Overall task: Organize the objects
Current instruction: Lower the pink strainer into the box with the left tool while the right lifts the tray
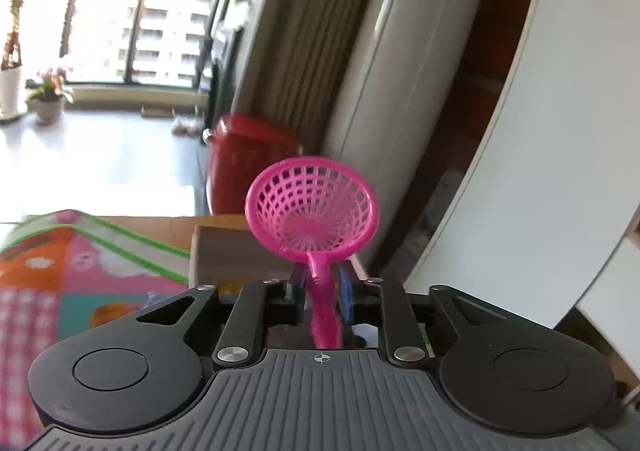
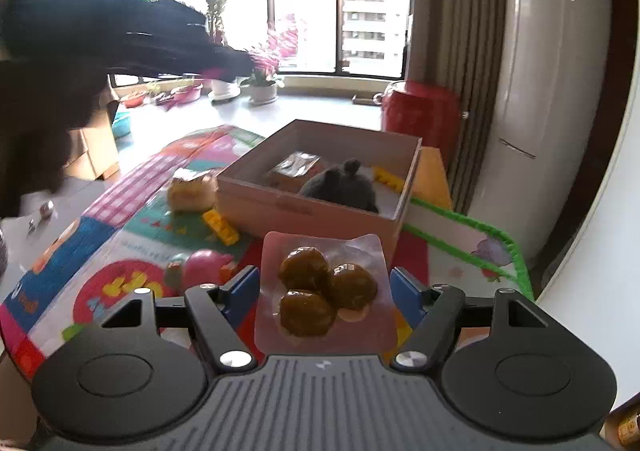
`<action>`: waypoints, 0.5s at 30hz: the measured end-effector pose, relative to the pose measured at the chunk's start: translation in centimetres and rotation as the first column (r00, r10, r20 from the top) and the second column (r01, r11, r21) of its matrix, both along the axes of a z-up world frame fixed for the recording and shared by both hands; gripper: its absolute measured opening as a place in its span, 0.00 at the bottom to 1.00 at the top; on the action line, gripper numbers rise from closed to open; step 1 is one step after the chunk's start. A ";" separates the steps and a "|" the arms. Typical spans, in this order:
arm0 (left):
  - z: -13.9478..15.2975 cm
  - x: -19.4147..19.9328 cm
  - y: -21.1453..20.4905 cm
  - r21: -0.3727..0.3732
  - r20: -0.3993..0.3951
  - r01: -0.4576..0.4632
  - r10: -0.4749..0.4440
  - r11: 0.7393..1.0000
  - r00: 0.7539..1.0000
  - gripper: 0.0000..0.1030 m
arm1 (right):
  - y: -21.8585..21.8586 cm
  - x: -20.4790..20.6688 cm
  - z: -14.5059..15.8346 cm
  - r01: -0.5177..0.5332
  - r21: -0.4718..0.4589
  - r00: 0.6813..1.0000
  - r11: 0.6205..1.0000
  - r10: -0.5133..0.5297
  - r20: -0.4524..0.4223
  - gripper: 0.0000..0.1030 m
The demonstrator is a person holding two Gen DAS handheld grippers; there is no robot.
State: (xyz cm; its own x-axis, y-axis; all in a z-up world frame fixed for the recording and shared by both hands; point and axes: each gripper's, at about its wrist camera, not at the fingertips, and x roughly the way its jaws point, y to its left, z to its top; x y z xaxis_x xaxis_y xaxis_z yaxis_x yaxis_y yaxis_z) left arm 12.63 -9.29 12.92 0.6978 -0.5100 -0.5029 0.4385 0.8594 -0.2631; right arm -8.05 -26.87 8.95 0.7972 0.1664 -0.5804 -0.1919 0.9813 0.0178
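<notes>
My left gripper (image 1: 320,291) clamps the pink sieve (image 1: 312,211), its bowl at twelve o'clock. My right gripper (image 2: 324,291) clamps the snack pack (image 2: 324,287); box (image 2: 320,207) at twelve.

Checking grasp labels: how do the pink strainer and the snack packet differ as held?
The pink strainer is gripped by its thin handle, left gripper nearly shut; the snack packet fills the right gripper, jaws wide. The strainer is rigid open mesh; the packet is flat clear wrap over three brown pieces. Both are held off the mat.
</notes>
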 end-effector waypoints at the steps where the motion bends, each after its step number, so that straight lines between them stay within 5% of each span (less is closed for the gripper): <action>1: -1.1 1.5 -0.9 0.026 -0.019 -0.017 0.018 1.000 1.000 0.21 | -0.2 0.3 0.0 0.016 -0.001 1.000 1.000 -0.016 0.000 0.70; 7: -3.1 1.6 0.6 -0.072 0.010 -0.042 0.043 0.997 0.999 0.21 | -1.1 2.8 0.6 0.072 -0.018 0.997 0.997 -0.072 -0.002 0.70; 11: -3.4 -1.4 3.5 -0.024 0.040 -0.050 0.051 0.998 0.998 0.21 | -1.0 6.5 2.5 0.090 -0.015 0.996 0.996 -0.090 0.029 0.70; 15: -5.1 -4.5 5.9 -0.005 -0.016 -0.033 0.033 0.999 0.999 0.21 | -0.9 12.4 4.6 0.126 0.067 0.991 0.990 -0.128 0.031 0.70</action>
State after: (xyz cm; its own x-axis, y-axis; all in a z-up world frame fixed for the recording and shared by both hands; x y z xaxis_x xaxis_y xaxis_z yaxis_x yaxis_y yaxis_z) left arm 8.16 -3.36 7.83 0.7063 -0.4896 -0.5113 0.4056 0.8718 -0.2746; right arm 4.34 -27.74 13.54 0.8341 0.0986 -0.5428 -0.0673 0.9947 0.0773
